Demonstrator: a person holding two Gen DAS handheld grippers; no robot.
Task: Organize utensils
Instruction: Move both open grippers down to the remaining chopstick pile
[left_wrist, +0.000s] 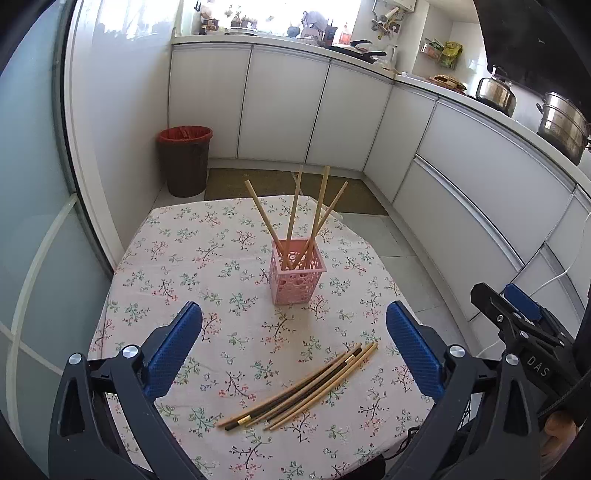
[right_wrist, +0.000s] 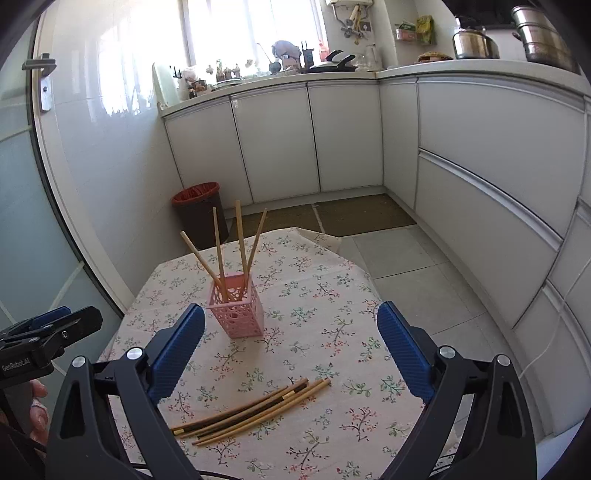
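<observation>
Both grippers, left (left_wrist: 293, 345) & right (right_wrist: 291, 341), jaws wide, empty; next: pick loose chopsticks (left_wrist: 299, 387) near pink holder (left_wrist: 297, 275).

Right tongs (right_wrist: 291, 345) gape empty over loose chopsticks (right_wrist: 251, 411); pink holder (right_wrist: 238, 310) beyond — four upright.

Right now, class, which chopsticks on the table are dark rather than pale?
The dark chopsticks lie in the middle of the loose bundle, with gold bands. The four in the pink holder are all pale.
</observation>
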